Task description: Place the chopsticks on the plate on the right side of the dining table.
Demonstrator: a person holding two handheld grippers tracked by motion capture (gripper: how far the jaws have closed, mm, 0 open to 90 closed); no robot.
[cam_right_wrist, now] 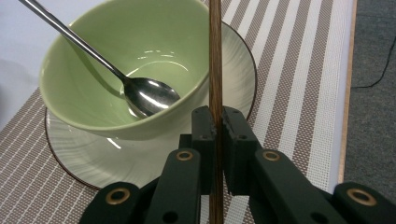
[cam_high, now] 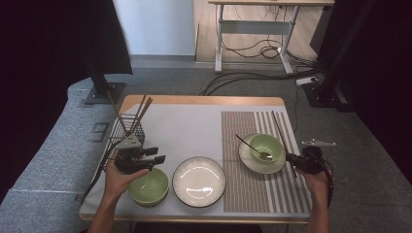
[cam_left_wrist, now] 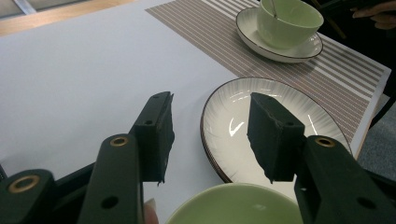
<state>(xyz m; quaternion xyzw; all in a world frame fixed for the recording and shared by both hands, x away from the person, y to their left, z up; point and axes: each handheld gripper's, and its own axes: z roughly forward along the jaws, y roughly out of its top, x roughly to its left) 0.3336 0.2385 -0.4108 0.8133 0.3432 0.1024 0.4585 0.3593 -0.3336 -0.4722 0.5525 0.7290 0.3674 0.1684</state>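
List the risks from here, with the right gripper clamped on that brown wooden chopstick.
1. The long brown wooden chopstick, pinched by the right gripper, passes close by the pale green bowl; swinging it might knock the bowl or the steel spoon inside.
2. The grip looks narrow, so the chopstick may pivot or slip.

A lab or office room staged as a dining spot
Grey carpet, black curtains, a height-adjustable desk [cam_high: 252, 29] with loose cables [cam_high: 252, 73] behind the set table [cam_high: 194, 101].
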